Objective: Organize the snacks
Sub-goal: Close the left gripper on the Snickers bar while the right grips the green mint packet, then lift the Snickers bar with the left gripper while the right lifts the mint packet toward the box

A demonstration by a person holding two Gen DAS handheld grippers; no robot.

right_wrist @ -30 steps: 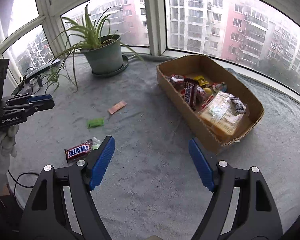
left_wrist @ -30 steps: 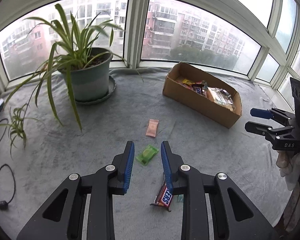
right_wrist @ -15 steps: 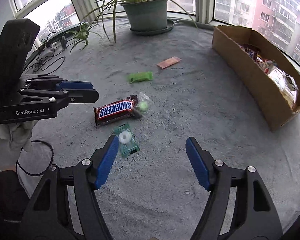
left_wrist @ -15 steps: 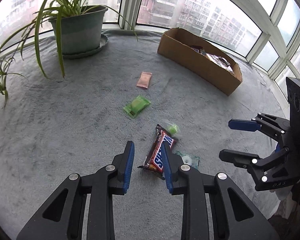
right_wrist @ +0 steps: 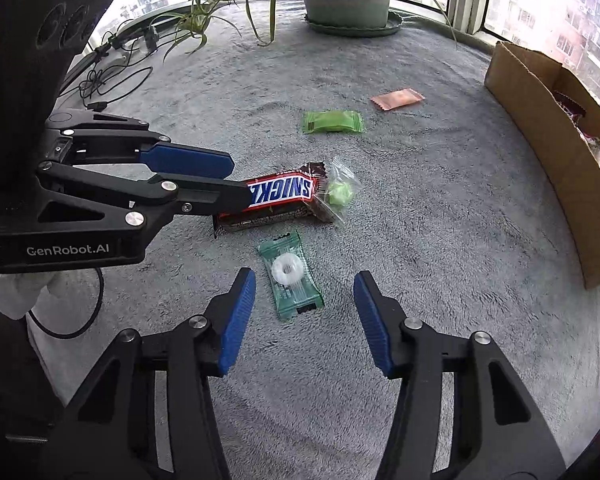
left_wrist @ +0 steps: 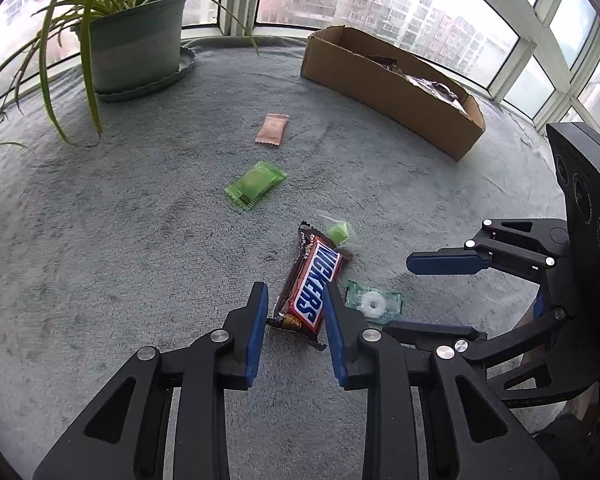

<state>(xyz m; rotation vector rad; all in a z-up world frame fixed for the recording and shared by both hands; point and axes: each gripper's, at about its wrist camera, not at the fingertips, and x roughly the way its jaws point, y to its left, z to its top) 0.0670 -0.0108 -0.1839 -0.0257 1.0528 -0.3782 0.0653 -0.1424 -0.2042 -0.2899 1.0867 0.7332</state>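
A Snickers bar [left_wrist: 312, 286] lies on the grey cloth; it also shows in the right wrist view [right_wrist: 278, 200]. My left gripper [left_wrist: 294, 300] is open with its jaws on either side of the bar's near end. A mint in a dark green wrapper [right_wrist: 290, 274] lies just ahead of my open right gripper [right_wrist: 304, 294]; it also shows in the left wrist view [left_wrist: 374, 302]. A small clear packet with a green candy [right_wrist: 340, 192] touches the bar's far end. A light green packet [left_wrist: 256, 184] and a pink packet [left_wrist: 273, 129] lie farther off.
An open cardboard box [left_wrist: 392, 88] with snacks stands at the back right. A potted spider plant [left_wrist: 134, 46] on a saucer stands at the back left. Cables [right_wrist: 112, 64] lie at the cloth's left edge. Windows ring the sill.
Both grippers came down and forward. The left now straddles the Snickers bar's near end; the right has closed in on the mint packet.
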